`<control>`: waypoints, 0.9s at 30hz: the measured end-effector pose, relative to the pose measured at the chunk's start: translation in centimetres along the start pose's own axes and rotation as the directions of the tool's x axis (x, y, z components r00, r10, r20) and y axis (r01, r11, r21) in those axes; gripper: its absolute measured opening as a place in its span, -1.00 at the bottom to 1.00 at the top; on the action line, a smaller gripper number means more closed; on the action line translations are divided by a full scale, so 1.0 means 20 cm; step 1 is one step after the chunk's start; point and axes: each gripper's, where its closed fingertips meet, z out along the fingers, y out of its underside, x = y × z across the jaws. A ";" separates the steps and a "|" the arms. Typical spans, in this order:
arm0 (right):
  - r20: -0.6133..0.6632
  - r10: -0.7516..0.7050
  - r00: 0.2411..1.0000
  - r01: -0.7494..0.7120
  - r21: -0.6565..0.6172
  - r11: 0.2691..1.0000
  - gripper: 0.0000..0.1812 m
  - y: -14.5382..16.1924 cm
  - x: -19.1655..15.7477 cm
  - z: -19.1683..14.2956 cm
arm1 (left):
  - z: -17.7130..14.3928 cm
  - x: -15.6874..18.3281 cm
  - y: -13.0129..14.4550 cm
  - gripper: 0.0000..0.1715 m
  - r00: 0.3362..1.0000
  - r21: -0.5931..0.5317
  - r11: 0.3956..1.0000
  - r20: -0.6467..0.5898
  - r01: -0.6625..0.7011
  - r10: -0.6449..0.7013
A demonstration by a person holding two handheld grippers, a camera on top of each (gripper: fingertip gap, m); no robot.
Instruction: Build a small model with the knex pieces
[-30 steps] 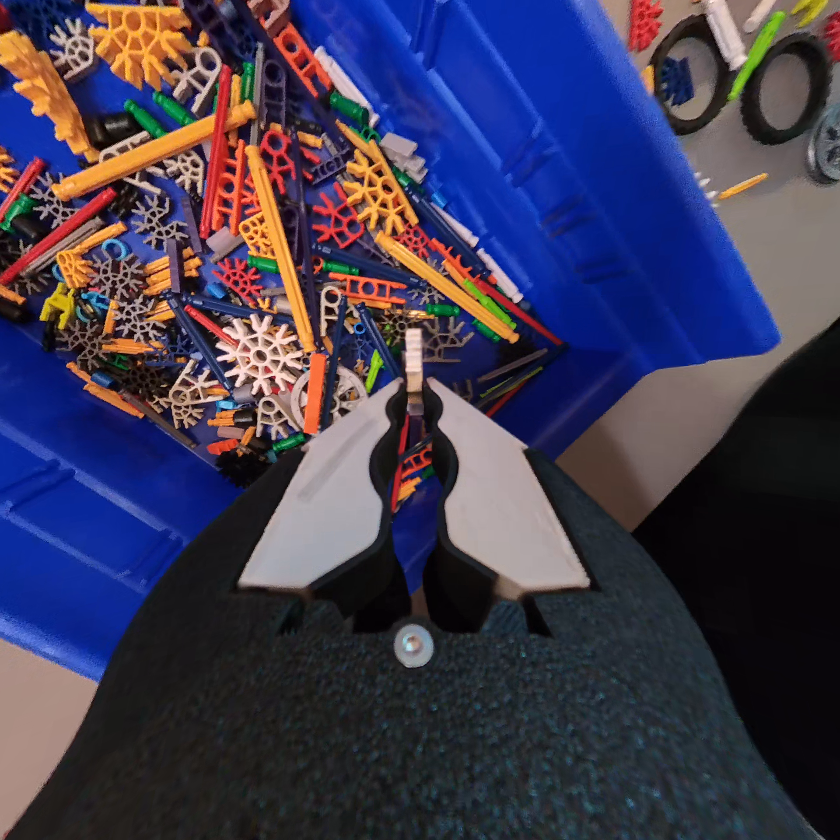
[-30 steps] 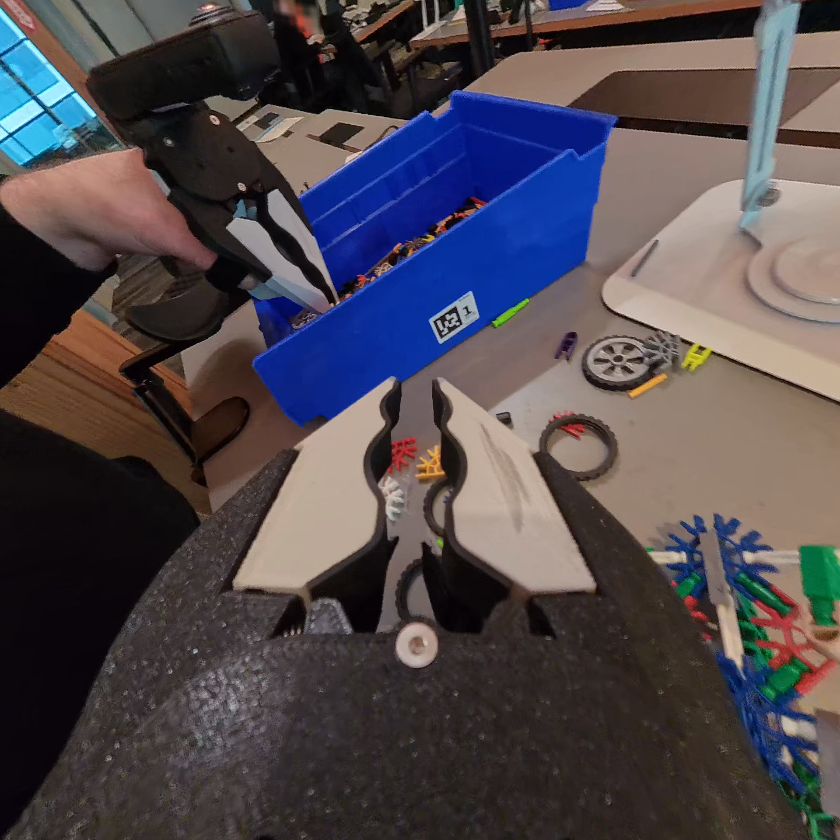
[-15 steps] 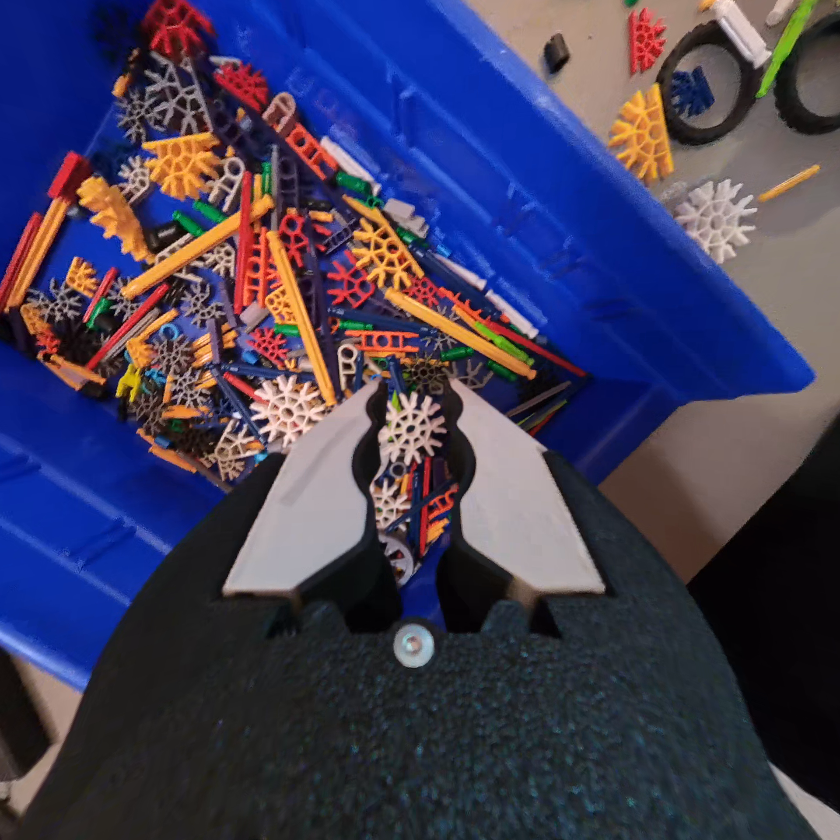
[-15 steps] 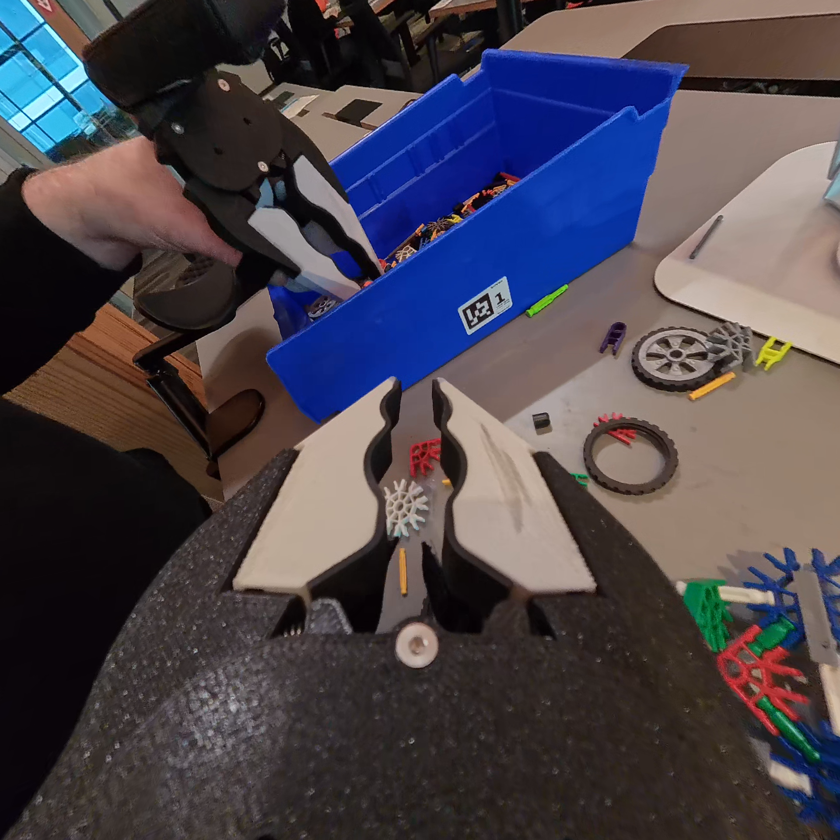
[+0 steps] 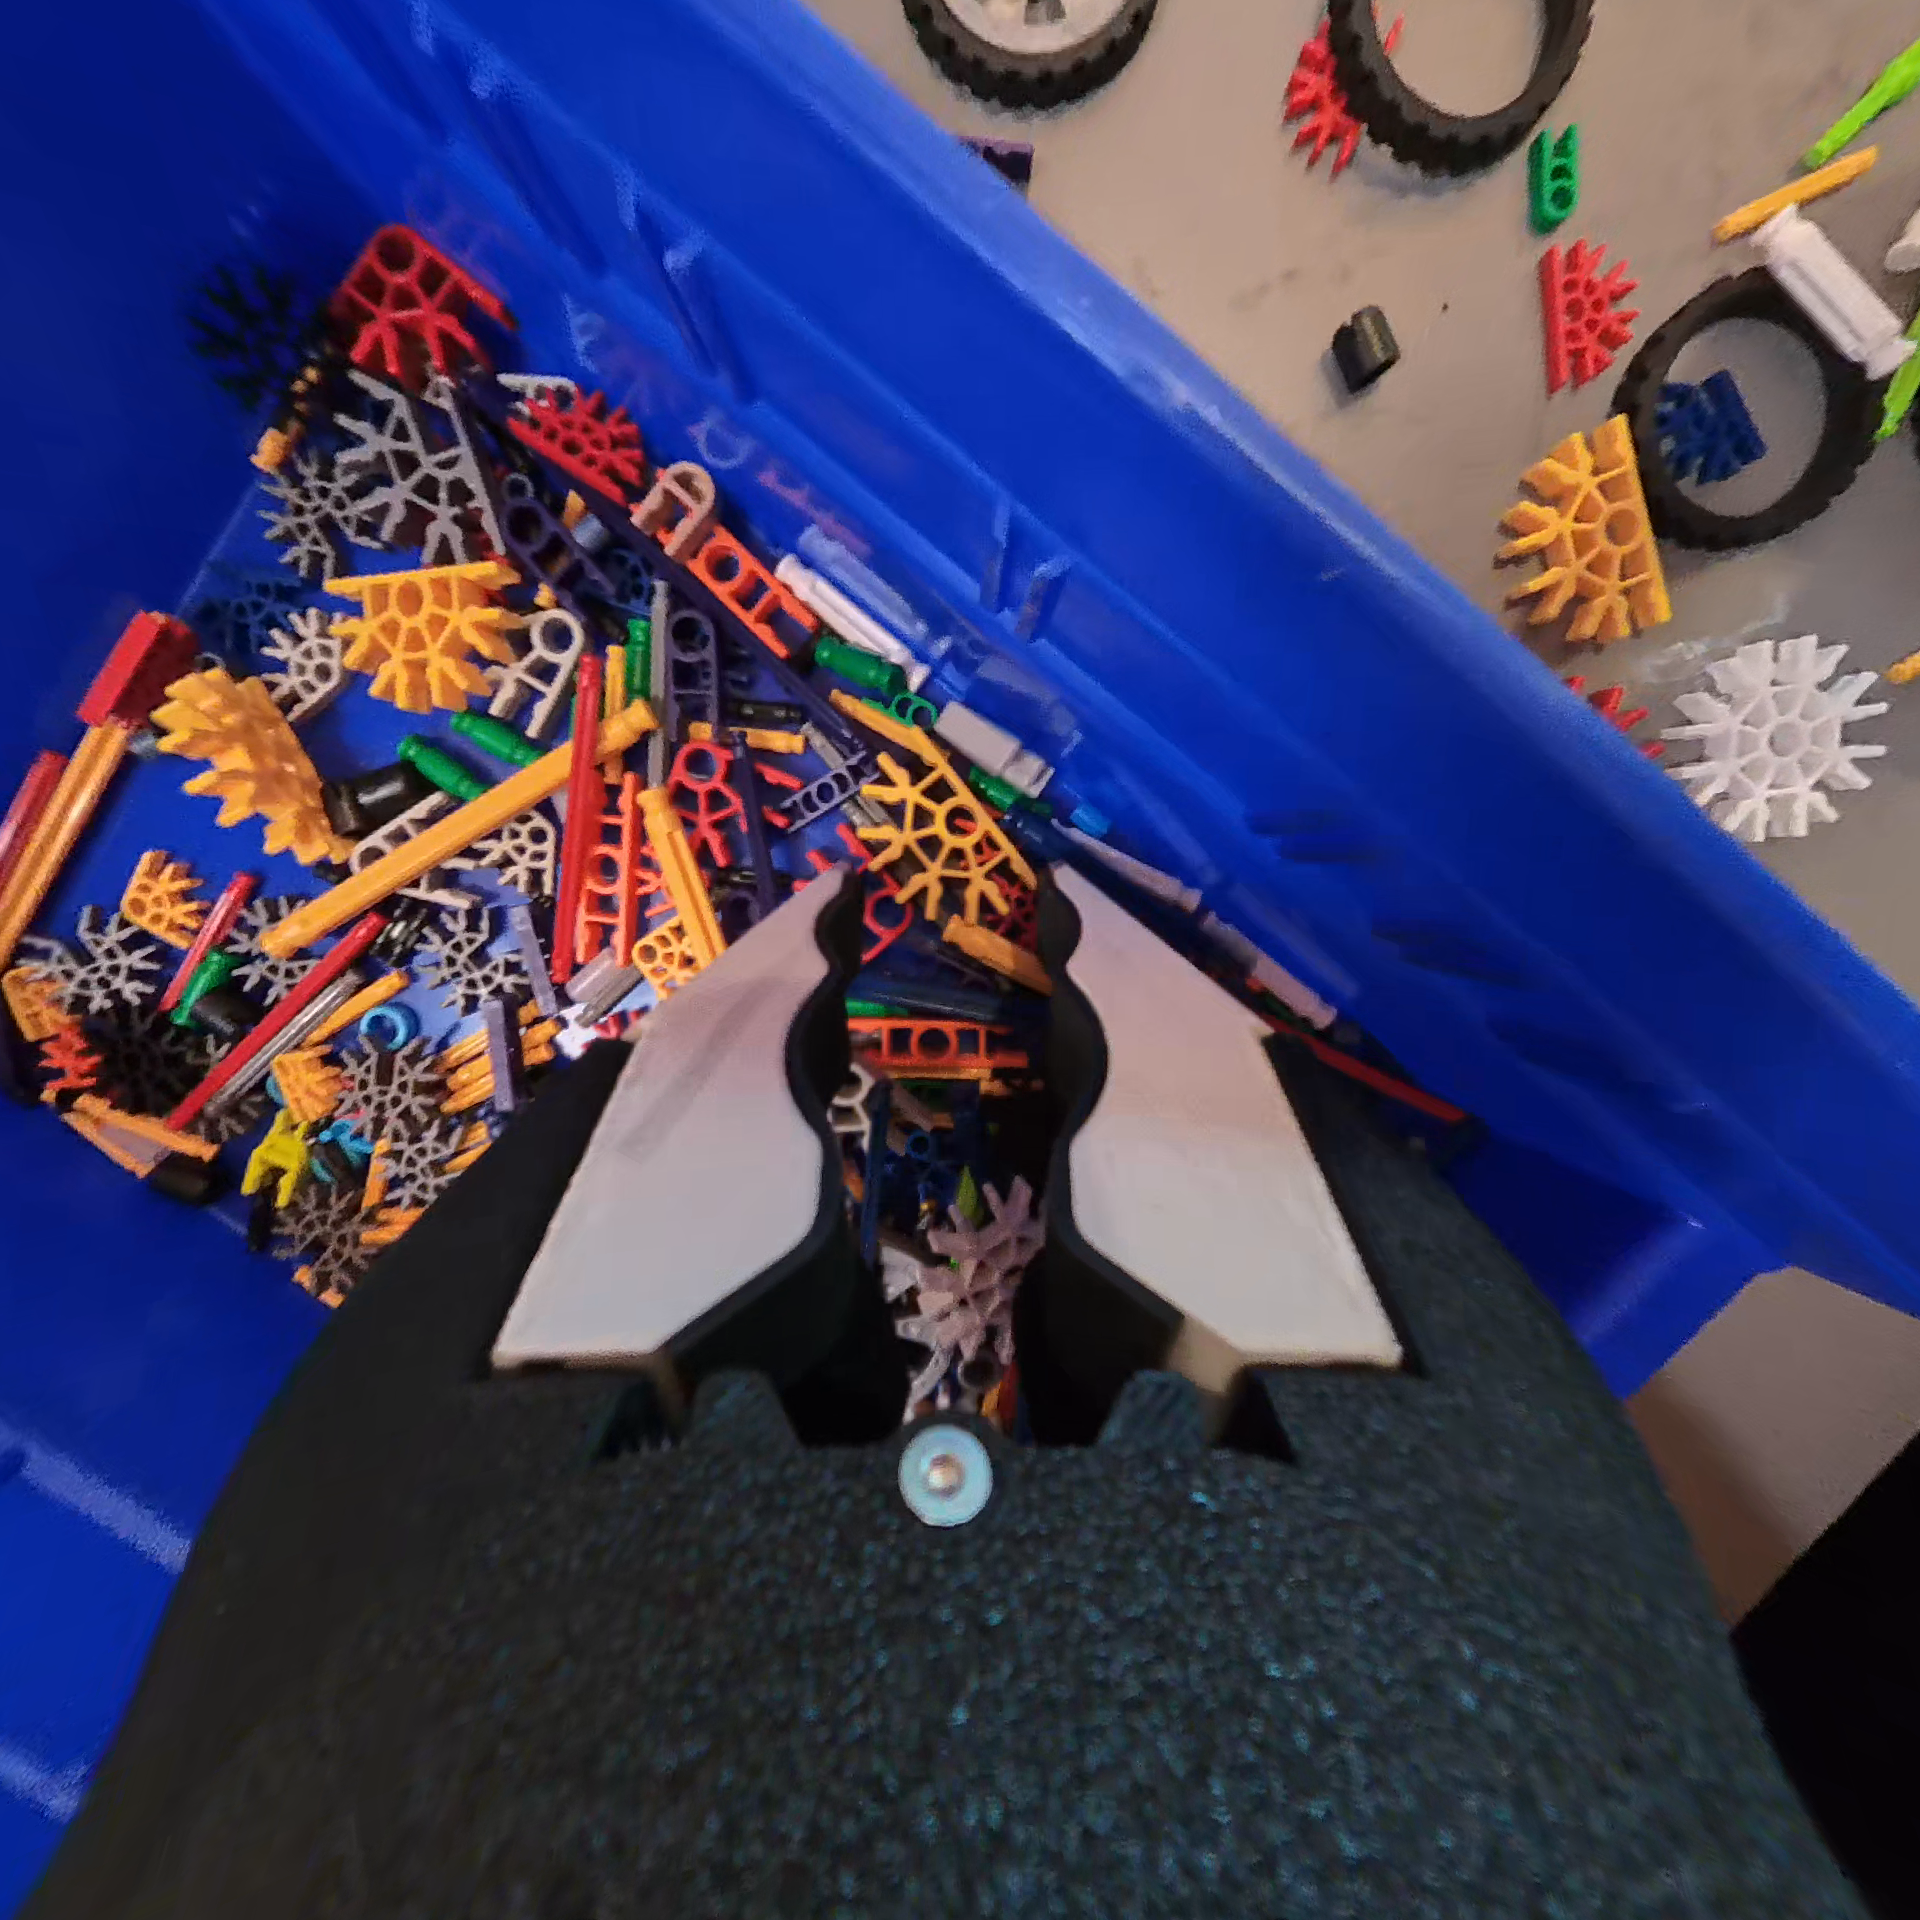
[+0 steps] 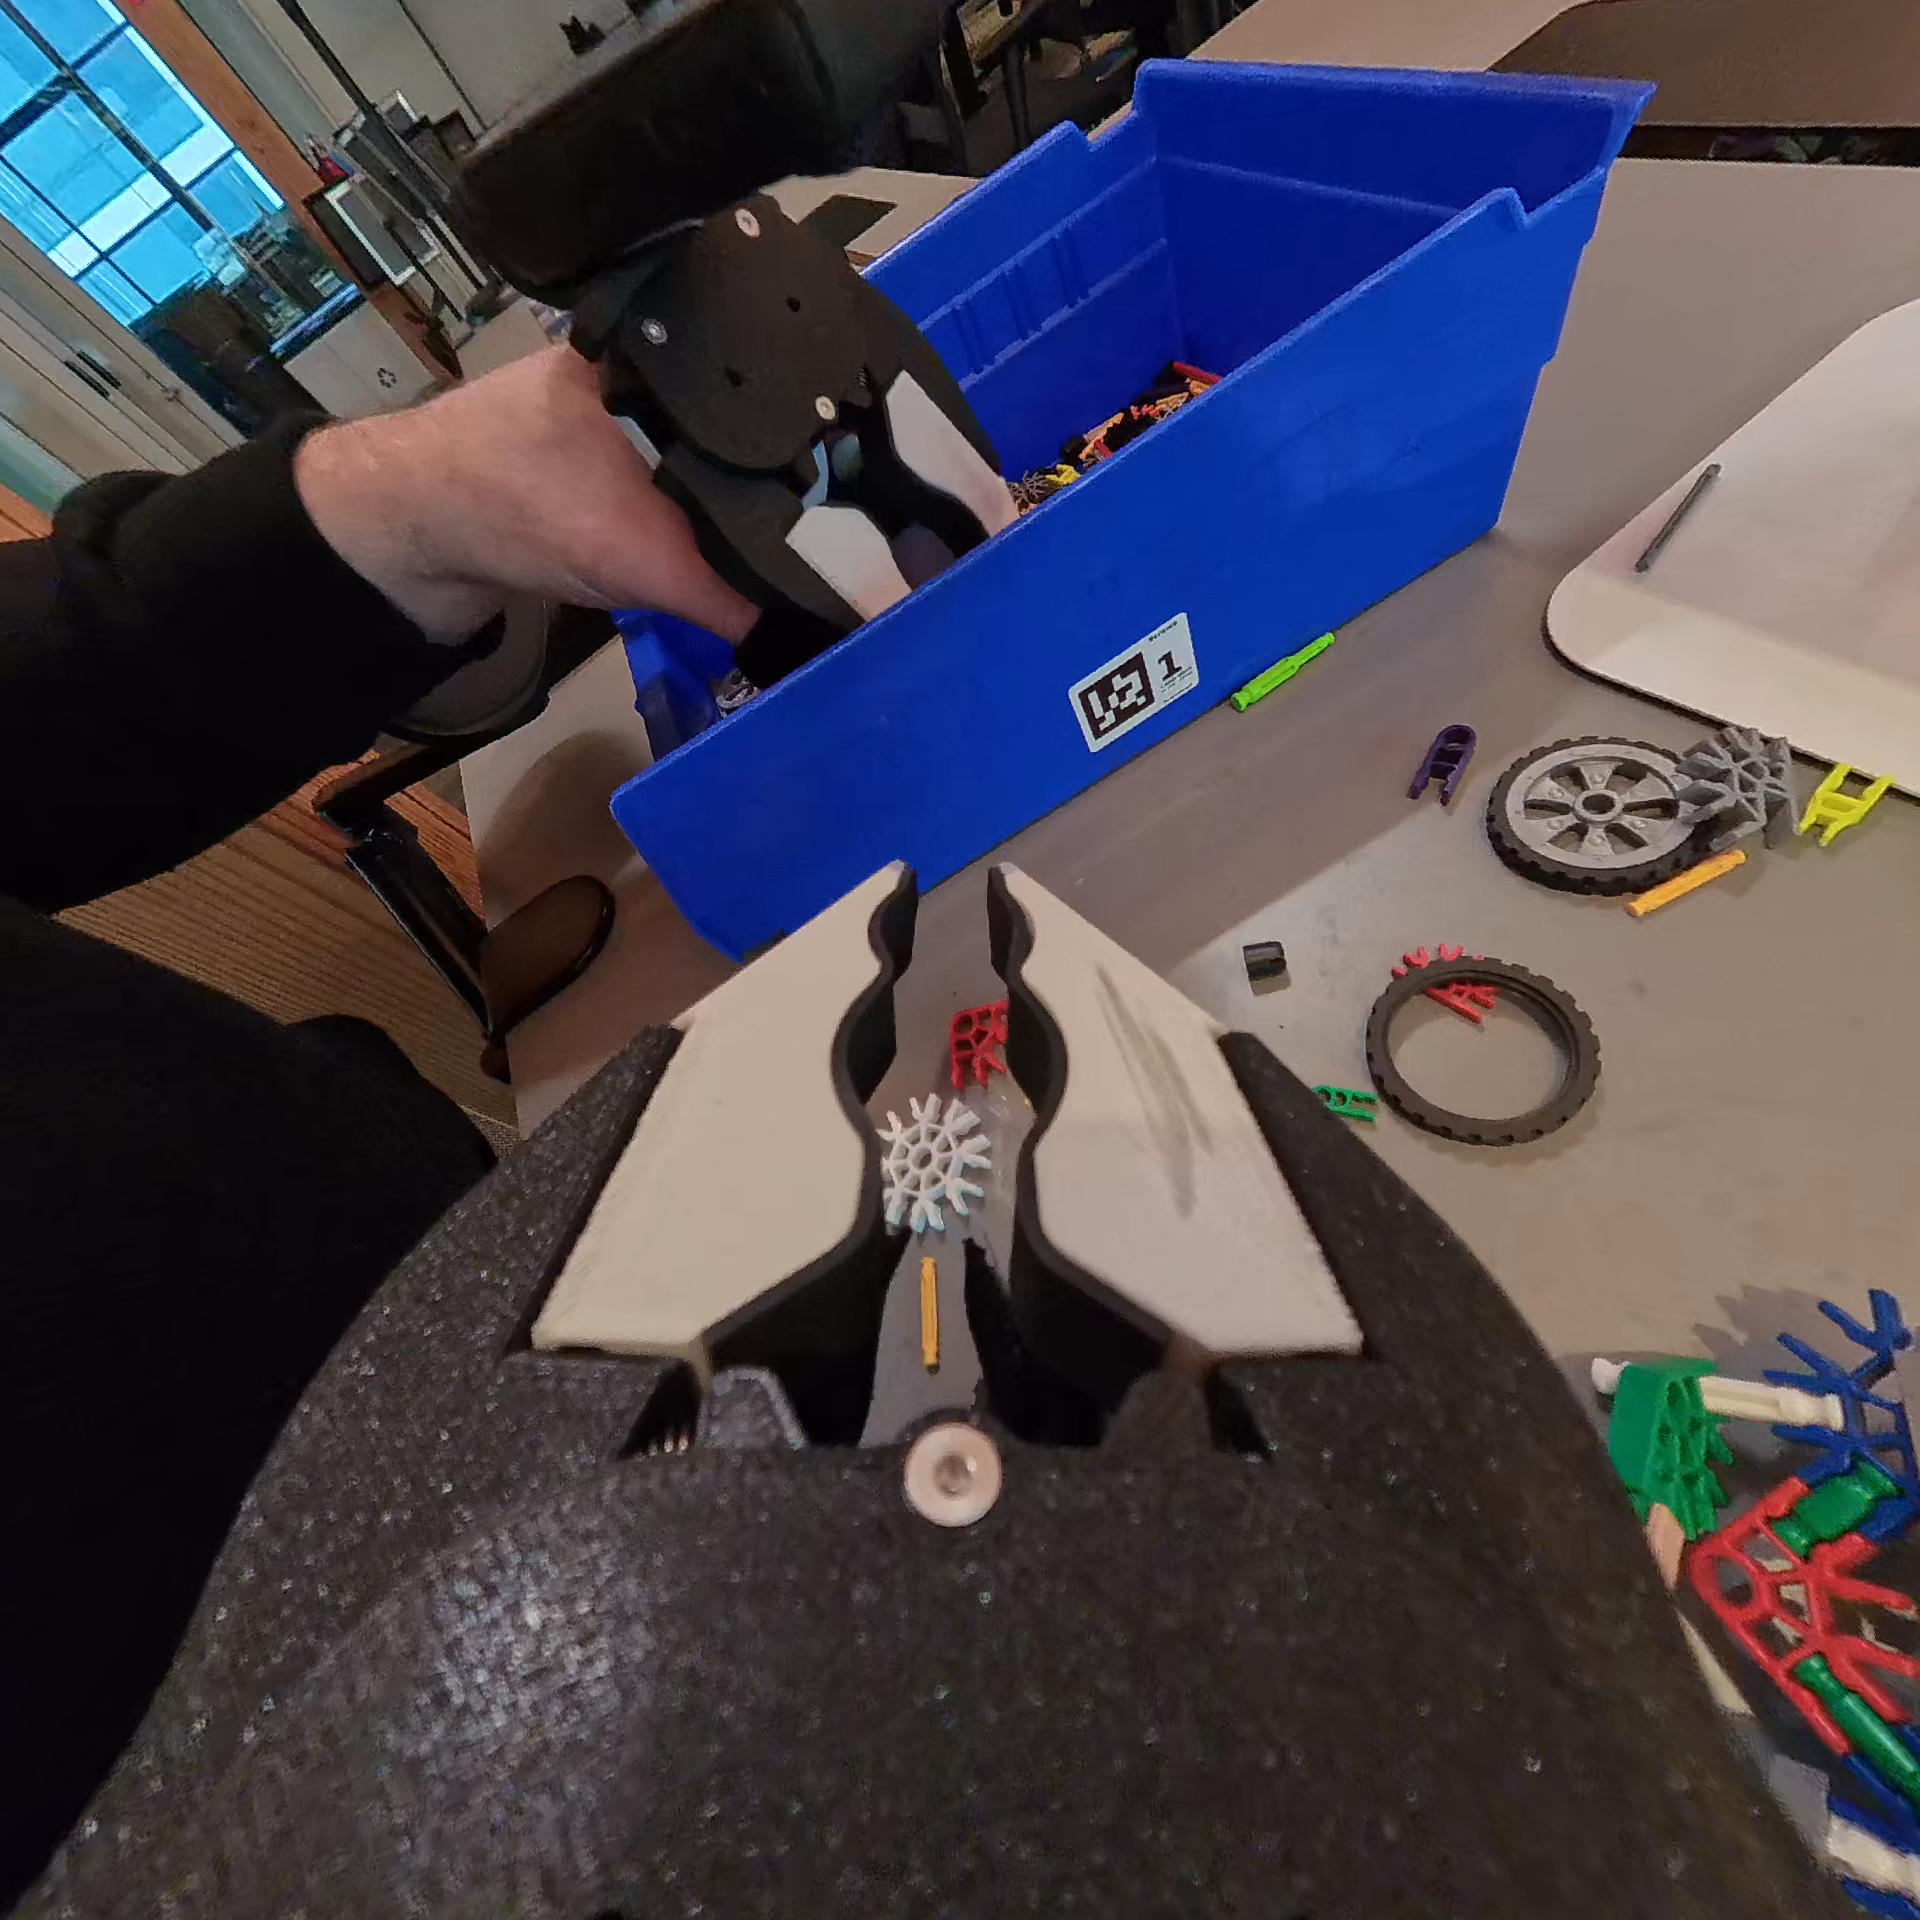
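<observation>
**Left gripper over the parts bin, right gripper over the table**

Left wrist view: the left gripper (image 5: 951, 899) hangs above the blue bin (image 5: 1195, 582), its jaws apart with nothing between them. Through the gap shows the heap of mixed plastic construction pieces (image 5: 499, 790) on the bin floor: yellow and red rods, orange ladder pieces, grey and yellow snowflake connectors. A pale grey snowflake connector (image 5: 971, 1283) lies deep in the gap, toward 6 o'clock from the fingertips. Beyond the bin's wall, at 1 to 2 o'clock, the grey table (image 5: 1299, 260) carries a yellow fan-shaped connector (image 5: 1584, 535), a white snowflake connector (image 5: 1771, 738) and black tyres (image 5: 1735, 426).

Right wrist view: the right gripper (image 6: 951, 894) hovers over the table (image 6: 1714, 1091), jaws apart and empty. Seen between the fingers are a white snowflake connector (image 6: 933, 1162), a red connector (image 6: 977, 1039) just past it and a short yellow rod (image 6: 928, 1311) nearer the camera. At 12 o'clock stands the blue bin (image 6: 1195, 582); at 11 o'clock a hand (image 6: 488, 499) holds the left gripper (image 6: 925, 520) with its fingers dipped inside the bin. At 3 o'clock lies a black tyre (image 6: 1481, 1049), at 2 o'clock a grey wheel (image 6: 1590, 816).
</observation>
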 end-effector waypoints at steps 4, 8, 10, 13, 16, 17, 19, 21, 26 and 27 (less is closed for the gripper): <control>-0.007 0.010 1.000 -0.010 0.001 1.000 -0.85 0.01 0.02 -0.01 | 0.02 0.01 -0.02 -0.75 1.000 0.012 1.000 -0.013 0.004 -0.004; -0.005 0.012 1.000 -0.012 0.001 1.000 -0.85 0.01 0.03 -0.01 | 0.02 0.00 -0.01 -0.84 1.000 0.013 1.000 -0.013 0.000 0.000; -0.002 0.014 1.000 -0.014 0.002 1.000 -0.85 0.01 0.04 0.00 | 0.01 0.01 0.00 -0.88 1.000 0.018 1.000 -0.008 -0.001 0.001; 0.000 0.015 1.000 -0.015 0.001 1.000 -0.85 0.00 0.05 0.00 | -0.04 0.01 0.01 -0.93 1.000 0.019 1.000 -0.004 0.004 -0.004; 0.003 0.015 1.000 -0.015 -0.001 1.000 -0.85 0.00 0.06 0.00 | -0.10 0.01 0.03 -0.93 0.999 0.037 0.998 -0.014 0.044 -0.043; 0.005 0.014 1.000 -0.014 -0.002 1.000 -0.85 0.00 0.06 0.01 | -0.12 0.01 0.03 -0.94 0.998 0.049 0.997 -0.025 0.062 -0.061; 0.010 0.012 1.000 -0.012 -0.001 1.000 -0.85 -0.01 0.05 0.01 | -0.15 0.02 0.03 -0.94 0.994 0.072 0.993 -0.061 0.098 -0.094; 0.018 0.007 1.000 -0.007 0.003 1.000 -0.85 -0.02 0.05 0.02 | -0.19 0.04 0.01 -0.95 0.988 0.111 0.985 -0.097 0.129 -0.119; 0.059 -0.040 0.997 0.037 0.044 0.998 -0.84 -0.09 -0.01 0.04 | -0.35 0.11 -0.09 -0.95 0.983 0.190 0.972 -0.148 0.137 -0.109; 0.065 -0.055 0.996 0.052 0.058 0.997 -0.81 -0.11 -0.03 0.04 | -0.41 0.14 -0.14 -0.95 0.984 0.221 0.968 -0.152 0.121 -0.088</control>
